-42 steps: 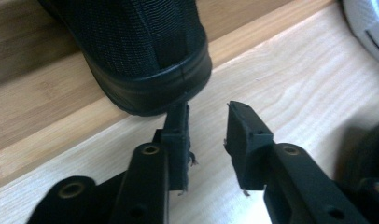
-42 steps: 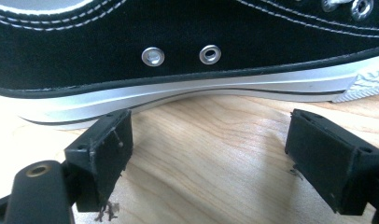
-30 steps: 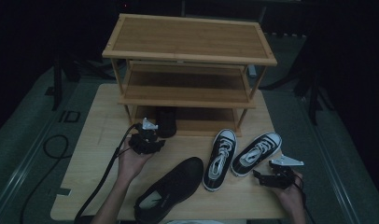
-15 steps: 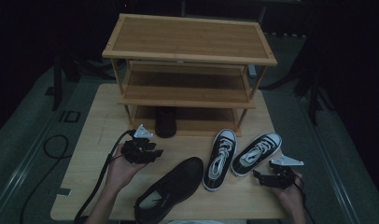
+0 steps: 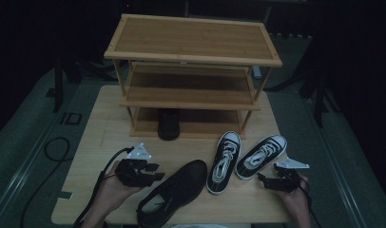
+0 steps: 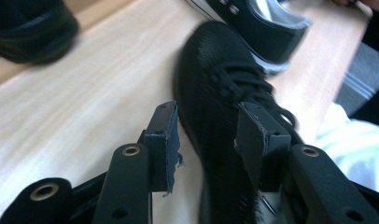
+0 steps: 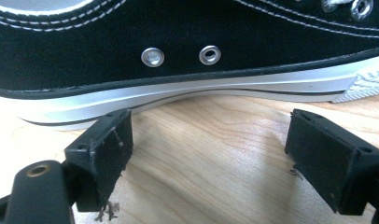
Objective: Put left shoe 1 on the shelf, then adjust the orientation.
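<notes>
High view dim, dark surround; left gripper view motion-blurred.

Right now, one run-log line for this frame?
left gripper: open, at black shoe | right gripper: open, beside sneaker | rack: one shoe on bottom shelf

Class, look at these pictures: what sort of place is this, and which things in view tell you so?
Probably a dim recording room or lab, staged for tidying shoes: a wooden shoe rack stands on a light table, loose shoes lie before it, and cables trail over the dark floor.

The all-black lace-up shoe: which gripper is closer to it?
Left. The left gripper sits right beside the all-black shoe; the right gripper is farther off, past both sneakers.
</notes>
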Demonstrator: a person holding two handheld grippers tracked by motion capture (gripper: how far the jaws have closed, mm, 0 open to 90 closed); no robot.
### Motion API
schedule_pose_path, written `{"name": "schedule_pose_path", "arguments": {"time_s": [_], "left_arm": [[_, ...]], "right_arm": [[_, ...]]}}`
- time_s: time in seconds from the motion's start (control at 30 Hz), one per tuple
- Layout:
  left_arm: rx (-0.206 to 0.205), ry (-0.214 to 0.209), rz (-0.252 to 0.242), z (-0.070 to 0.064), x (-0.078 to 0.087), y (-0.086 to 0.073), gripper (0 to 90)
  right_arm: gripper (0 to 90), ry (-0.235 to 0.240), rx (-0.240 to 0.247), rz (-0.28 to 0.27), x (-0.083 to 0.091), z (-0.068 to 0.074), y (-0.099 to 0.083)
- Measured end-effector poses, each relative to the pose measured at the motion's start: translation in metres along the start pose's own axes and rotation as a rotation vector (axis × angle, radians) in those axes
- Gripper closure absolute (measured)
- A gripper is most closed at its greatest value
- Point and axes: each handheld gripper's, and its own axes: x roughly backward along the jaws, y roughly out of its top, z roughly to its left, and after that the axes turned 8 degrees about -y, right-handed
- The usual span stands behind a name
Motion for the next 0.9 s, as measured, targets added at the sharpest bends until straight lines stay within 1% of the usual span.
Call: {"name": "schedule_pose_path", "arguments": {"time_s": [0.07,0.13,0.2,0.23,0.37,0.43,0.47,0.5,0.53,0.57,0.63,0.7,0.77,0.8,0.83,0.9], "left_arm": [[-0.017,-0.008,0.016,-0.006,0.000,-0.001,58.1],[-0.025,-0.016,0.018,-0.011,0.000,-0.003,58.2],[-0.024,-0.026,0.022,-0.014,0.002,-0.004,58.2],[-0.021,-0.037,0.028,-0.015,0.002,-0.005,58.1],[-0.025,-0.048,0.080,-0.018,-0.003,-0.011,57.8],[-0.025,-0.008,0.126,-0.018,-0.010,-0.013,57.9],[-0.025,-0.008,0.126,-0.018,-0.010,-0.013,58.2],[-0.014,0.015,0.158,-0.016,-0.017,-0.015,58.2],[-0.010,0.035,0.176,-0.015,-0.021,-0.015,59.4],[-0.002,0.046,0.189,-0.012,-0.024,-0.015,59.5],[0.029,0.044,0.199,-0.007,-0.029,-0.014,59.2],[0.042,0.042,0.218,-0.004,-0.032,-0.012,59.5],[0.048,0.043,0.231,-0.003,-0.036,-0.011,66.1],[0.050,0.039,0.236,-0.002,-0.037,-0.011,71.6],[0.053,0.030,0.232,-0.002,-0.037,-0.011,76.6],[0.054,0.054,0.227,-0.002,-0.036,-0.010,83.7]], "right_arm": [[14.8,0.000,0.000,0.000,0.000,0.000,0.000],[14.9,0.000,0.000,0.000,0.000,0.000,0.000],[14.8,0.000,0.000,0.000,0.000,0.000,0.000],[14.8,0.000,0.001,0.001,0.000,0.000,0.000],[14.8,0.000,0.001,0.001,0.000,0.000,0.000],[14.8,0.000,0.001,0.001,0.000,0.000,0.000],[14.8,0.000,0.001,0.001,0.000,0.000,0.000],[14.8,0.000,0.001,0.001,0.000,0.000,0.000],[14.8,0.000,0.001,0.001,0.000,0.000,0.000],[14.8,0.000,0.002,0.000,0.000,0.000,0.000],[14.8,0.000,0.001,0.001,0.000,0.000,0.000],[14.8,0.000,0.001,0.001,0.000,0.000,0.000],[14.8,0.000,0.000,0.000,0.000,0.000,0.000],[14.8,0.000,0.000,0.000,0.000,0.000,0.000],[14.8,0.000,0.000,0.000,0.000,0.000,0.000],[14.8,0.000,0.000,0.000,0.000,0.000,0.000]]}}
